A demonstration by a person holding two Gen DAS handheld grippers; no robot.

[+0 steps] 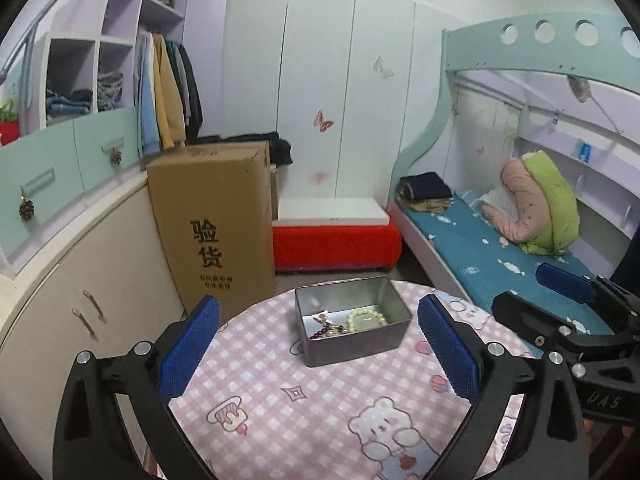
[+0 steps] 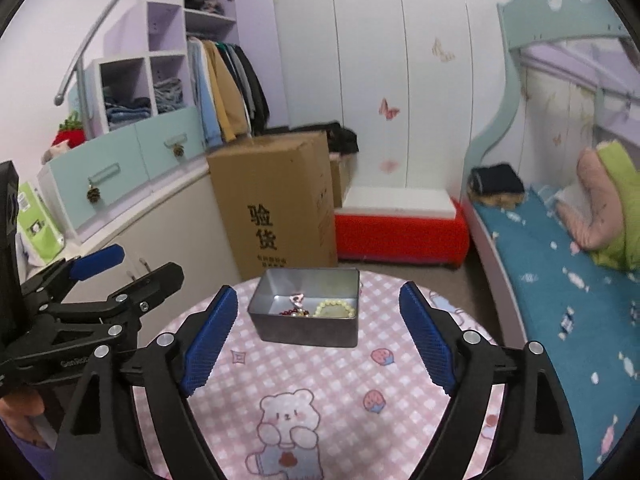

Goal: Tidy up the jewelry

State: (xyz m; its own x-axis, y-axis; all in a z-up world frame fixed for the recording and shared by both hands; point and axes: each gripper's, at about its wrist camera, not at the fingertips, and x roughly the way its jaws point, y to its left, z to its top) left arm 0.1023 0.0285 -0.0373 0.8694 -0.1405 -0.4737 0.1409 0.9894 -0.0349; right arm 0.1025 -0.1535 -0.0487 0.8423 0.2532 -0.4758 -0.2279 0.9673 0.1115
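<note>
Grippers left [image 1: 318, 350] and right [image 2: 318, 336] both spread, empty; tin [image 2: 308, 330] with bracelet [image 2: 335, 308], possibly tangled darker beads.

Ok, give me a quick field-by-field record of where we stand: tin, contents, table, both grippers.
tin: open metal tin, no lid in view, standing on the table
contents: pale bead bracelet, dark red beads, pink charm; all inside the tin
table: round, pink checked cloth with bear prints; no loose jewelry seen on it
left gripper: jaws wide open, empty, short of the tin
right gripper: jaws wide open, empty, short of the tin
</note>
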